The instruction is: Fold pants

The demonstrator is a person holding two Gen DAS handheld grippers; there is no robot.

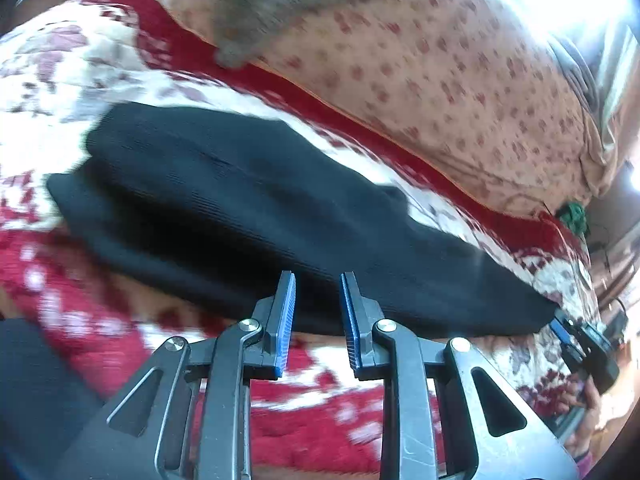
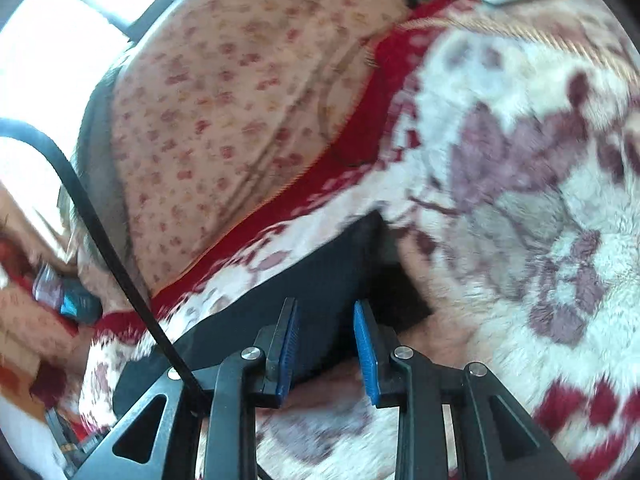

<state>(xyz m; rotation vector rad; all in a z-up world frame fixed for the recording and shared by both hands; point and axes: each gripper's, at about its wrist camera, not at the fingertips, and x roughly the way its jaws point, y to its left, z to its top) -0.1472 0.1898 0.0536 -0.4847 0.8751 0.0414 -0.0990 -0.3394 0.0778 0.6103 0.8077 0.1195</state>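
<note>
Pants lie black and partly folded on the red and white flowered blanket of the bed, just ahead of our left gripper and our right gripper, whose blue pads stand apart with nothing between them. If we close on the top layer alone, we judge the fold beneath could slide askew, since the knit looks soft and the plush blanket may drag at it. Beyond lies a spotted peach sheet; we can read no brand, label or writing anywhere.
</note>
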